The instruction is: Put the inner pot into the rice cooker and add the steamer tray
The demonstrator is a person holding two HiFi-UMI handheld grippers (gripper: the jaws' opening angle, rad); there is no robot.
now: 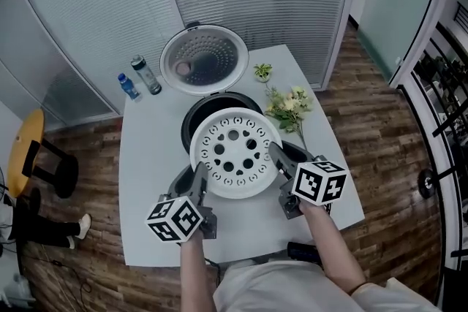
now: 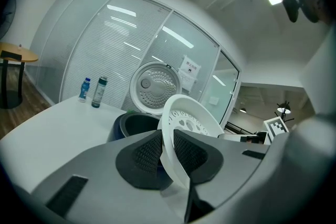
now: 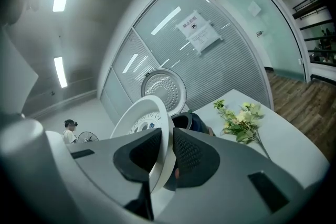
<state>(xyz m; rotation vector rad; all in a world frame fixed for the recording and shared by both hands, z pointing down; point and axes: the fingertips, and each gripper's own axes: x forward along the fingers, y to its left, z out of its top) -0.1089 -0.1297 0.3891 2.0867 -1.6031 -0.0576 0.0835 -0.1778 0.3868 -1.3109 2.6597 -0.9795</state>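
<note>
My left gripper [image 1: 196, 183] and right gripper [image 1: 284, 163] each clamp an opposite rim of the white steamer tray [image 1: 234, 153], which from the head view covers most of the open rice cooker [image 1: 191, 120] mouth, so what's inside is hidden.

Right gripper [image 3: 166, 138] clamps the rim of a white steamer tray [image 3: 139, 119]

Both dark ribbed pads [image 3: 188, 153] press on the perforated tray's edge from either side, holding it up on edge and tilted. Just behind stands the dark rice cooker [image 3: 192, 122], its round, dimpled lid [image 3: 164, 89] raised open. A spray of pale flowers [image 3: 239, 119] lies on the white table [image 3: 286, 140] at right. A paper notice [image 3: 197, 32] hangs on the glass wall, and a person [image 3: 69, 131] stands far off at left.
</note>
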